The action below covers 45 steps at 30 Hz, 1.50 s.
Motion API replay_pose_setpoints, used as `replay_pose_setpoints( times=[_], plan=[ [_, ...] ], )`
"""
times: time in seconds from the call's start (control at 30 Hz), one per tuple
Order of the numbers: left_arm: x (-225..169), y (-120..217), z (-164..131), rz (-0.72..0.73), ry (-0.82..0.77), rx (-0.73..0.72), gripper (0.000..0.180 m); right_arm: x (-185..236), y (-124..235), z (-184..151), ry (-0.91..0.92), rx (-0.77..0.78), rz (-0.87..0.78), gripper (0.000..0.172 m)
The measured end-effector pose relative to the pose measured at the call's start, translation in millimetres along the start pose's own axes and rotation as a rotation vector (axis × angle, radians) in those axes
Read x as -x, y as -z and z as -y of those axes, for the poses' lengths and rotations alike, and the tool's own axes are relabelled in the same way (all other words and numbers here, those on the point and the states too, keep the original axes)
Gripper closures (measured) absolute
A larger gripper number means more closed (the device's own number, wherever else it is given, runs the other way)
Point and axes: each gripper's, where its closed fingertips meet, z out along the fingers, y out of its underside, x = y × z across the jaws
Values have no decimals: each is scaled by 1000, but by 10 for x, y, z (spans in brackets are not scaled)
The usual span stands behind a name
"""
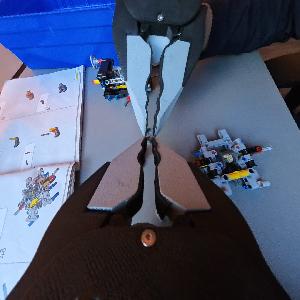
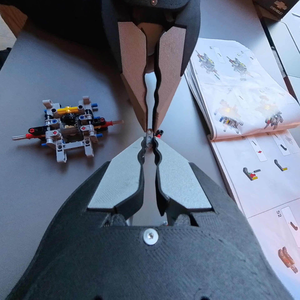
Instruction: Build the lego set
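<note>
Meeting tip to tip above the grey table (image 1: 211, 100), the two grippers share one small grey beam (image 2: 149, 138); the right gripper (image 2: 148, 142) has its jaws nearly closed, pads pressing the beam's sides; the left gripper (image 1: 149, 139) pinches the far end likewise; I'd say keeping both in line matters, with the grey assembly (image 2: 65, 128) and instruction booklet (image 2: 259, 146) lying well apart.
</note>
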Motion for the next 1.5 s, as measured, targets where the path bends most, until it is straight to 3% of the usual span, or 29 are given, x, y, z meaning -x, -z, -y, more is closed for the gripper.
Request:
replay_pose_setpoints(
  times=[0.77, 0.9, 0.93, 0.97, 1.0, 1.13, 1.27, 1.5],
  plan=[
    [5, 49, 61, -24, 20, -90, 178, -18, 15, 95, 9, -49, -37, 168],
    [83, 16, -60, -6, 83, -39, 180, -77, -16, -27, -20, 52, -51, 168],
    [116, 11, -131, 5, 102, -2, 171, -113, -19, -97, -14, 102, -69, 168],
    [161, 14, -184, 24, 126, 24, 151, -136, -22, -147, -7, 137, -79, 168],
    [183, 25, -212, 27, 146, 36, 148, -143, -28, -180, -6, 162, -76, 168],
    [181, 13, -266, 24, 141, 61, 160, -137, -65, -196, -35, 216, -17, 168],
    [170, -64, -346, 21, 141, 115, 159, -147, -80, -182, -52, 272, 30, 168],
    [140, -156, -462, 13, 102, 198, 175, -133, -134, -174, 20, 337, 71, 168]
  ],
)
